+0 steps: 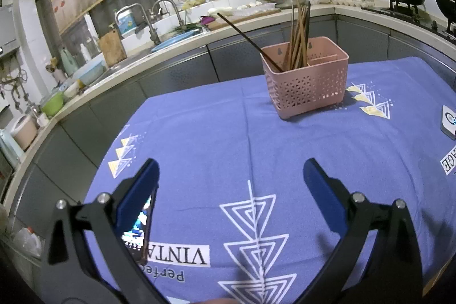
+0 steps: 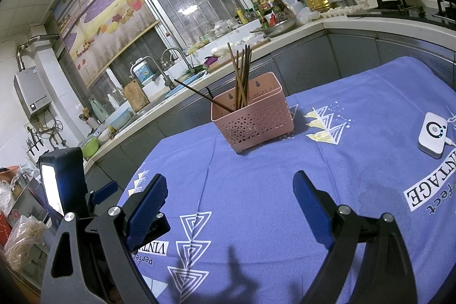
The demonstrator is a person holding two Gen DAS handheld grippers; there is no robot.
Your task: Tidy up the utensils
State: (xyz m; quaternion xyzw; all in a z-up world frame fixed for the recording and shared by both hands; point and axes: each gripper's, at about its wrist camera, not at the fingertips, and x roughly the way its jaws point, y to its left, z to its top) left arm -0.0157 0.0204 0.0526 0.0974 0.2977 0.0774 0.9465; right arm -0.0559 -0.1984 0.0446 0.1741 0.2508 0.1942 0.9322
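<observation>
Both sets of jaws stand wide apart with nothing between them: the left gripper (image 1: 230, 175) and the right gripper (image 2: 230, 190) each hang over bare blue cloth (image 1: 228, 138) on the tabletop, well short of the work.

Beyond them, near the far edge of the cloth, stands the pink basket (image 1: 306, 87) with the chopsticks (image 1: 297, 39) in it. The sticks look light, thin and stiff, probably wood or bamboo, with smooth round shafts that could roll or slip between flat pads. A hold near the upper third, where the shafts rise clear of the rim, seems best; pinching across one stick or a tight bundle, not a loose fan, should keep them from scissoring. The basket itself looks like light plastic and may tip or slide on the cloth if a stick is dragged sideways, so a straight lift is the safer guess.

Most of the sticks are brown and stand nearly upright in one compartment, bunched together. One dark stick (image 1: 248, 42) leans far out to the left over the rim. The basket has perforated walls, an inner divider and small feet. A white device (image 2: 431, 134) lies off to the right.
</observation>
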